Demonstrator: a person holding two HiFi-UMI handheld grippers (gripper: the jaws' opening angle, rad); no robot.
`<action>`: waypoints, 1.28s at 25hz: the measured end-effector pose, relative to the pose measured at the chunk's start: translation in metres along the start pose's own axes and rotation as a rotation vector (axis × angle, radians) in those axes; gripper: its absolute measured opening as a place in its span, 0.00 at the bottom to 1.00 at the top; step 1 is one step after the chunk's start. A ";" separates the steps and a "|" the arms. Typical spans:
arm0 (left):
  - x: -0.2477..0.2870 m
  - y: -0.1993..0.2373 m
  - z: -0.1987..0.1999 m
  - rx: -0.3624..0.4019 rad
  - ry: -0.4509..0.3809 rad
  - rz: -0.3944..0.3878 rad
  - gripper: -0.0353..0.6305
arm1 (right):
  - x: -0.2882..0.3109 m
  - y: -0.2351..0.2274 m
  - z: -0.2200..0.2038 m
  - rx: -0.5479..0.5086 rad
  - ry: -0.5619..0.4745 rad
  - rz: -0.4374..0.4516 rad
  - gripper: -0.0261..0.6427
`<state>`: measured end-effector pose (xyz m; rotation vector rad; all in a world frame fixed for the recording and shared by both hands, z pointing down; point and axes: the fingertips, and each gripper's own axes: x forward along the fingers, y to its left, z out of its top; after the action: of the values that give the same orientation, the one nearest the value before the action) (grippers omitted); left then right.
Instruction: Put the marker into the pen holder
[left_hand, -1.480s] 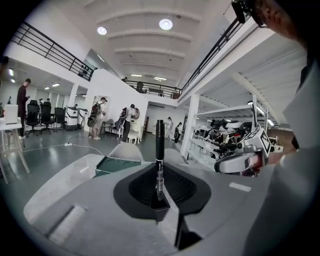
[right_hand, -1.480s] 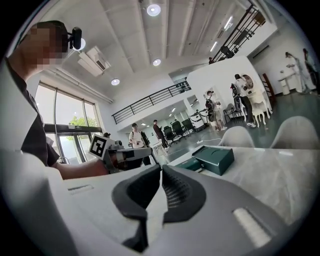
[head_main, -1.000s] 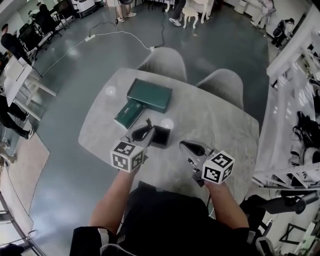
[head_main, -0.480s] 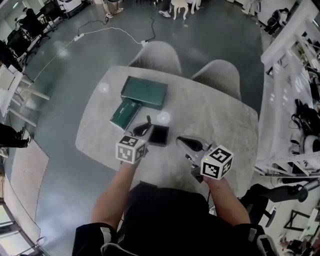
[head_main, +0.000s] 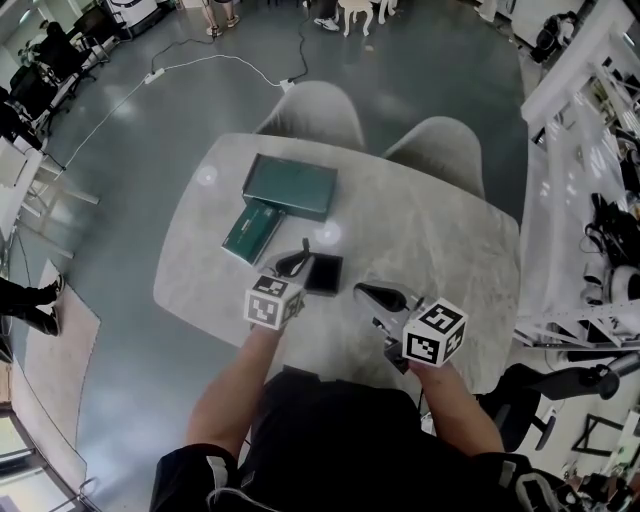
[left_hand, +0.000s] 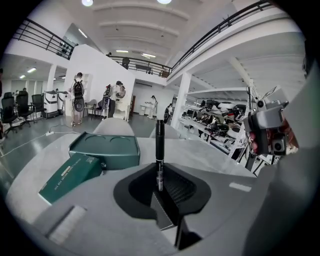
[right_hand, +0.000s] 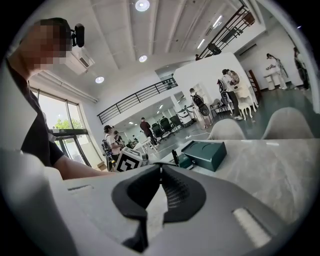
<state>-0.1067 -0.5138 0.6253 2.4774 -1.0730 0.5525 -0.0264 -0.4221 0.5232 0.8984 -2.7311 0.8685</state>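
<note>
Left gripper view, left claw (left_hand: 159, 189) gripping upright marker (left_hand: 159, 145), right claw (right_hand: 160, 168) closed

Black marker (left_hand: 159, 150) with a white label band; black pen holder (head_main: 323, 273); 2 dark green boxes (head_main: 290, 187); pale grey mottled bench (head_main: 430, 230); white cubes (head_main: 274, 302) bearing black square patterns.

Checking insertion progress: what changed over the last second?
The left gripper, jaws shut on the marker, edged slightly toward the pen holder; the marker is not in yet. The right gripper, jaws shut and empty, and the large green box stayed put.
</note>
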 end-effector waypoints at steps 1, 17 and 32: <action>0.001 0.001 -0.002 0.002 0.006 -0.001 0.13 | 0.001 0.000 -0.001 0.002 0.001 -0.002 0.04; 0.013 0.007 -0.019 0.036 0.089 0.015 0.14 | 0.003 -0.004 -0.003 0.009 0.012 0.002 0.05; 0.016 0.009 -0.023 0.038 0.132 0.026 0.16 | -0.002 -0.007 -0.006 0.019 0.005 0.010 0.04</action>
<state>-0.1086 -0.5176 0.6544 2.4241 -1.0535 0.7393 -0.0213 -0.4221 0.5307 0.8860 -2.7294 0.8988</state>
